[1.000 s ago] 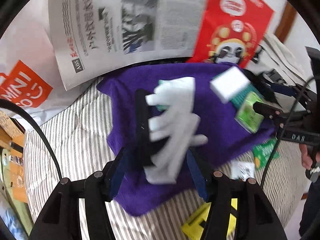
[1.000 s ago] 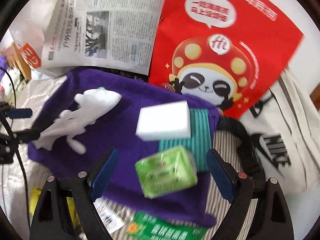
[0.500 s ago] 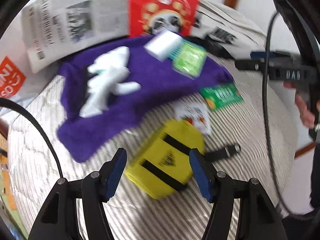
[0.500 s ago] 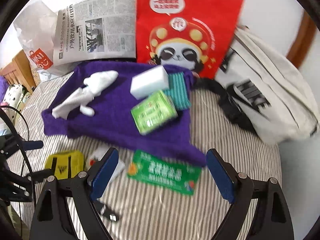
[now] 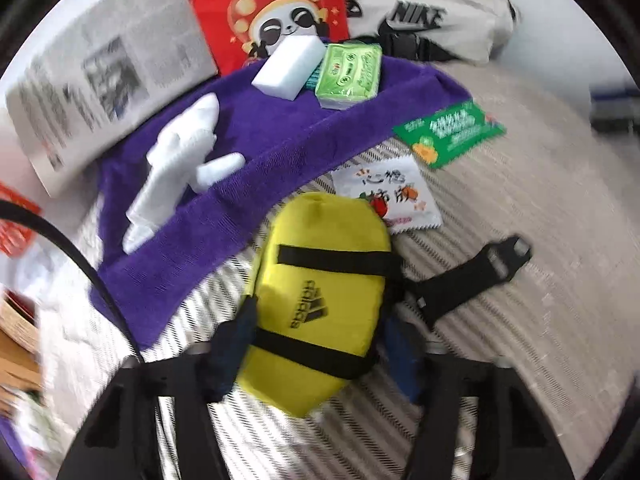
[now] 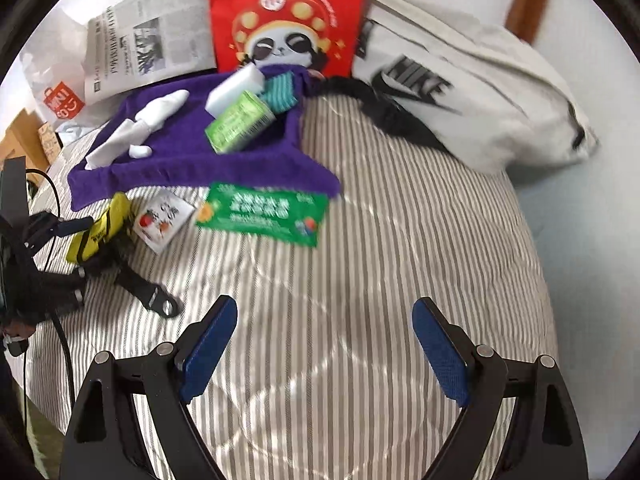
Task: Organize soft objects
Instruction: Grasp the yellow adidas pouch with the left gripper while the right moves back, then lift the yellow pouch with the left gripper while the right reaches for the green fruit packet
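A yellow pouch (image 5: 320, 304) with 2 black straps and a black logo lies on the striped bed (image 6: 400, 280), its long axis running from 12 to 6 o'clock in the left wrist view, and a black buckle strap (image 5: 472, 280) trails off at 3 o'clock. At 11 o'clock from it, a purple towel (image 5: 256, 160) is spread out flat. On the towel lie a white plush toy (image 5: 180, 160), stretched out at the 9 o'clock end, and, at the 1 o'clock end, a white sponge block (image 5: 290, 68) touching a green tissue pack (image 5: 350, 74), both partly on a teal striped cloth (image 6: 280, 90).
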The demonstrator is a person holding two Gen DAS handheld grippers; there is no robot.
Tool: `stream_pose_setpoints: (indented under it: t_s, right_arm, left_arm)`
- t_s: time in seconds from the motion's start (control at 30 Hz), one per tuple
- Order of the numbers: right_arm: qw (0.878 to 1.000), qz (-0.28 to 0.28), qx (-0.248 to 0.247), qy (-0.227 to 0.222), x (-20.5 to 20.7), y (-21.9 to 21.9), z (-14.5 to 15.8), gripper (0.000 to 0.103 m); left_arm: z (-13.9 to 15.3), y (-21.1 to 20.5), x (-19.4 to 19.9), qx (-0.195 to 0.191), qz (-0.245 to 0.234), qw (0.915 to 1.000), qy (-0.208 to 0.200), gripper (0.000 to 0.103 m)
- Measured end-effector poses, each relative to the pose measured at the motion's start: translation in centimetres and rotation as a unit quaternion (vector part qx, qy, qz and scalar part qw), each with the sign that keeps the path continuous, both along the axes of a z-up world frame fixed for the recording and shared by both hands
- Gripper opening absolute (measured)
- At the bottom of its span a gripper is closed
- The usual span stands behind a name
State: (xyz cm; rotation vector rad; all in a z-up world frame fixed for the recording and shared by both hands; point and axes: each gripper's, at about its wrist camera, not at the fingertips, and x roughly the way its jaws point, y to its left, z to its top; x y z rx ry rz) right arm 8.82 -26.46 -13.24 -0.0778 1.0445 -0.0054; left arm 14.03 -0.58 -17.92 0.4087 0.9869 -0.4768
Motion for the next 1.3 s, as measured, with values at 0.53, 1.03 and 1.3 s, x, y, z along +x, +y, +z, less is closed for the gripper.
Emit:
stream_pose_setpoints:
  t_s: [0.53,1.03,1.3]
  right_arm:
    - [0.999,0.008,0.032,0.029,-0.4,0.3,-2.4,0.089]
    - [0.997,0.025,0.061,0.04,1.8,2.0,-3.9,0.089]
    - [0.996,0.049,0.065,0.036,3.4,3.5,-4.1,0.089]
  left_arm:
    - [2.7,4.3,1.8,-0.048,0.092,0.9945,0.016,0.019]
    - [3.6,6.4,1.5,-0.073,0.112,0.9909,0.015,0.013]
    - [4.1,8.4,-0.5,-0.088,0.141,0.9857,0.027,0.013]
